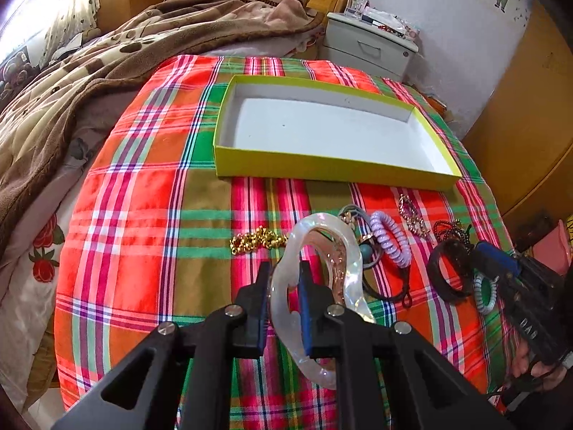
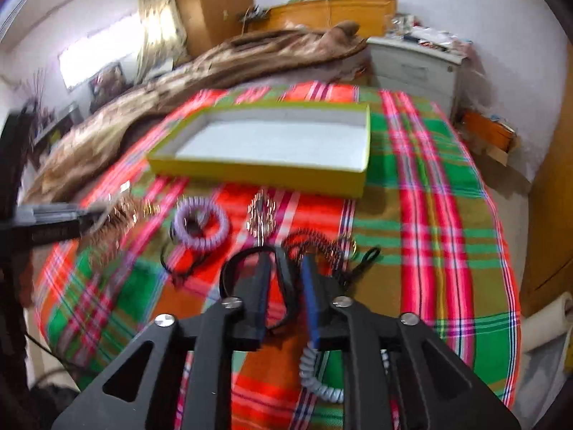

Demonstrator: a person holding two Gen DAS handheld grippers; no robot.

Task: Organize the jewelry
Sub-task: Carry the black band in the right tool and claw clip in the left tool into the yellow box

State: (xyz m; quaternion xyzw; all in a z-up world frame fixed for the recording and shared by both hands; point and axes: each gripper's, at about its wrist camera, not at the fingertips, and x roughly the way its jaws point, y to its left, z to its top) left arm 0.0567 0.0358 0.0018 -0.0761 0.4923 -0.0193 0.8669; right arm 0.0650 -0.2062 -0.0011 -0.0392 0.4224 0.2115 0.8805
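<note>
You work over a bed spread with a red, green and pink plaid cloth (image 1: 136, 193), a brown blanket (image 1: 89, 71) heaped behind, a white nightstand (image 1: 369, 50) by the wall. The shallow yellow-green cardboard box (image 1: 333, 170) lies open. Your left gripper (image 1: 283, 279) pinches the pearly translucent bangle (image 1: 318, 251). Your right gripper (image 2: 286, 272) stands spread, a black band (image 2: 286, 286) between its fingers; blur hides whether it touches.

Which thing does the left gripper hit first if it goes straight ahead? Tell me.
Probably the gold chain on the plaid cloth, just beyond the left gripper, which is clamped on the pearly bangle; depth is uncertain.
</note>
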